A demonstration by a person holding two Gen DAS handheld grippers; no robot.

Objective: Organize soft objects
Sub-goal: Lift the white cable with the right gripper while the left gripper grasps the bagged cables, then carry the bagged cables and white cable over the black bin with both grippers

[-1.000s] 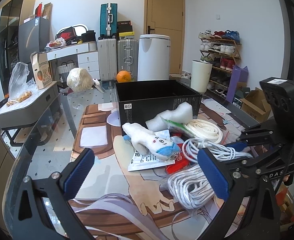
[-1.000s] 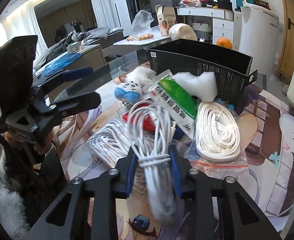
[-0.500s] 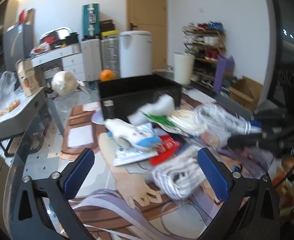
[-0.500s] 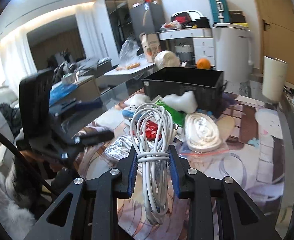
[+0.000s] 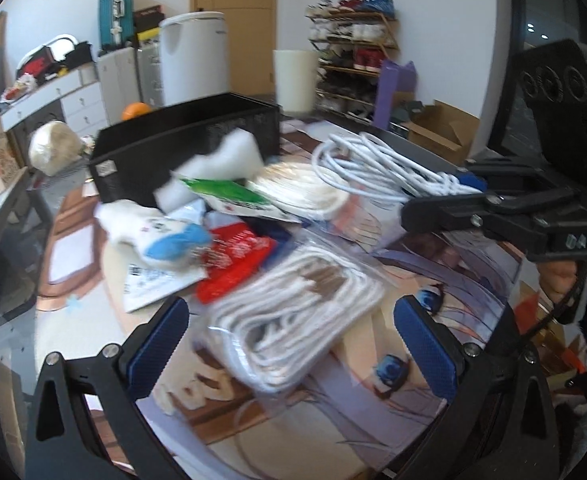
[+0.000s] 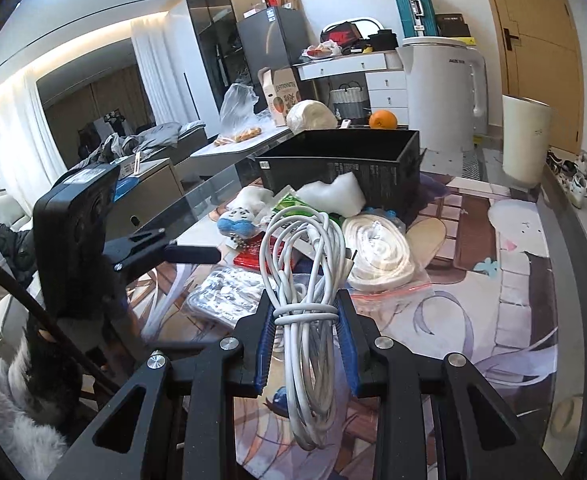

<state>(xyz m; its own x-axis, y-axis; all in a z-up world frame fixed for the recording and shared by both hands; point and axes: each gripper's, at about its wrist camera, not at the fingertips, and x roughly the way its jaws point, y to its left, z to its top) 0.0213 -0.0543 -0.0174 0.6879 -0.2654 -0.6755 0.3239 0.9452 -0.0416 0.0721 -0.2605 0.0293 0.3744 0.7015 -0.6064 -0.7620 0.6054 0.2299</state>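
Cable bundle (image 6: pixel 307 280), white, clamped at its wrapped waist in the right gripper (image 6: pixel 306 342), lifted clear of the table mat (image 6: pixel 473 320); loops point toward the black box (image 6: pixel 345 168). Left gripper (image 5: pixel 289 344) spread wide, holding nothing, above a bagged white cord (image 5: pixel 293 320). Plush toy (image 5: pixel 161 232) lies near the box.

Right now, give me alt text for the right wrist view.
The right gripper is shut on a coiled white cable, lifted above a table. Beyond it lie a flat white coil in a bag, a plush toy, white foam and an open black box; the left gripper is at left.
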